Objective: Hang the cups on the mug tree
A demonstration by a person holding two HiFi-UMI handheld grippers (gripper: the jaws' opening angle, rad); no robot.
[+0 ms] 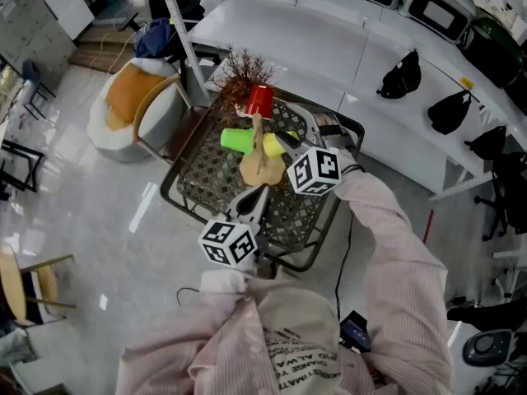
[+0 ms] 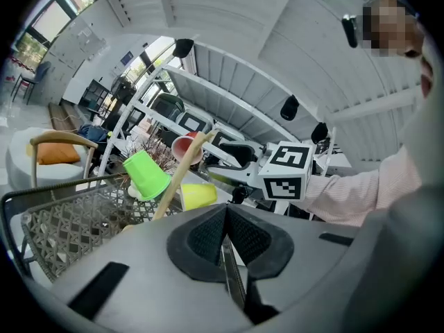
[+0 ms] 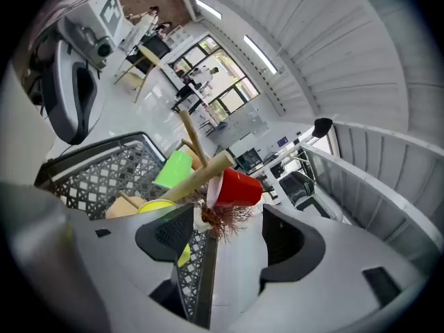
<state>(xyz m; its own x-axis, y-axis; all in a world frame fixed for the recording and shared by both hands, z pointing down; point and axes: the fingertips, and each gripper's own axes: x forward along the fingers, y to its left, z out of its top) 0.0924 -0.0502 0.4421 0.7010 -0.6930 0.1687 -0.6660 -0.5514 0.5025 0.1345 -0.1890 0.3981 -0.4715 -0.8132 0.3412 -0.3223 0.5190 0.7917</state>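
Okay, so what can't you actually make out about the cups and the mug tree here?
Yellow cup: right gripper view, mostly behind the right tool's jaw; its peg is hidden.
Mug tree base: left gripper view, mostly covered by the left tool.
Red cup's peg: head view, too small.

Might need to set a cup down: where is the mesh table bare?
Bare mesh lies at the left of the table, between its rim and the mug tree, beside the green cup. The far end is crowded: dried plant, red cup.
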